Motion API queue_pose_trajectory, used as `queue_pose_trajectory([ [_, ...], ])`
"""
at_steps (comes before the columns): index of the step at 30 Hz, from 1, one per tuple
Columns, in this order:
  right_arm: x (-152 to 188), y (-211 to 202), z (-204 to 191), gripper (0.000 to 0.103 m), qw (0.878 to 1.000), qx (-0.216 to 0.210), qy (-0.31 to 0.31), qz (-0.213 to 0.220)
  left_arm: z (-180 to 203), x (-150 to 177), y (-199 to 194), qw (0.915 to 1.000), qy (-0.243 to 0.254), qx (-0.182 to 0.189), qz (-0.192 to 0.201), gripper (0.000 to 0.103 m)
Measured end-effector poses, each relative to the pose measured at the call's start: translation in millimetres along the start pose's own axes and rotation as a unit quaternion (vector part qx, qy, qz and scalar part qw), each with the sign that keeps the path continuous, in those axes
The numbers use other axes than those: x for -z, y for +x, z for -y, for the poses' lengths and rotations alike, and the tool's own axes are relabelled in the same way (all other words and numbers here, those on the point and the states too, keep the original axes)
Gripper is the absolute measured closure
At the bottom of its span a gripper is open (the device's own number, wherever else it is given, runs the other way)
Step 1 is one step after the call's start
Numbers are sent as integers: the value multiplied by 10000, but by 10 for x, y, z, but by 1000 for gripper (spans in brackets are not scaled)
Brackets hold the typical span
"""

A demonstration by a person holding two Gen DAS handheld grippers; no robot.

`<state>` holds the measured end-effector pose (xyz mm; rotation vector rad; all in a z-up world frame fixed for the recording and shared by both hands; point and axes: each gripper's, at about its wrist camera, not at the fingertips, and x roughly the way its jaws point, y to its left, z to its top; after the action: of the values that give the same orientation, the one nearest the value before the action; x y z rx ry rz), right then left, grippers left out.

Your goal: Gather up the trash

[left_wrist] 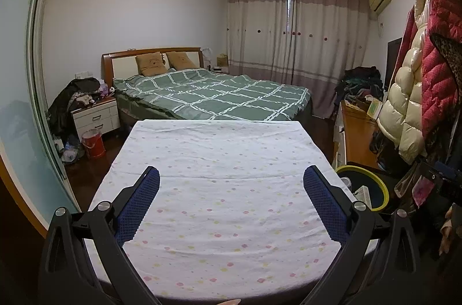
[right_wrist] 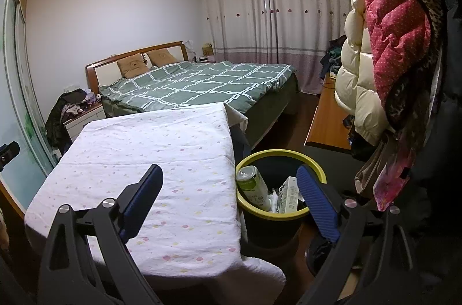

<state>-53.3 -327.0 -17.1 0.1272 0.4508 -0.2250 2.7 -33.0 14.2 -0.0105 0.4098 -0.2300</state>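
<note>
A black bin with a yellow rim (right_wrist: 317, 170) stands on the floor just right of the cloth-covered table (right_wrist: 150, 149). Inside it lean a green and white can (right_wrist: 254, 185), a white carton (right_wrist: 290, 194) and crumpled paper. My right gripper (right_wrist: 229, 173) hangs over the table's right edge and the bin, jaws wide open with nothing between them. In the left wrist view my left gripper (left_wrist: 231, 175) hovers open over the spotted tablecloth (left_wrist: 225, 160), empty. The bin (left_wrist: 378, 183) shows at the table's right edge there.
Beyond the table is a bed with a green checked quilt (left_wrist: 219, 94). A white nightstand (left_wrist: 96, 116) piled with clothes and a red bucket (left_wrist: 93, 143) stand at left. Padded coats (right_wrist: 384, 45) hang at right above a wooden cabinet (right_wrist: 326, 120).
</note>
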Motion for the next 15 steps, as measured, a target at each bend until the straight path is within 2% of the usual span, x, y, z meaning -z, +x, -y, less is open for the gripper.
queue_pose_trajectory([
  [15, 23, 27, -30, 13, 10000, -52, 1, -40, -26, 4, 67, 9999, -111, -19, -93, 5],
])
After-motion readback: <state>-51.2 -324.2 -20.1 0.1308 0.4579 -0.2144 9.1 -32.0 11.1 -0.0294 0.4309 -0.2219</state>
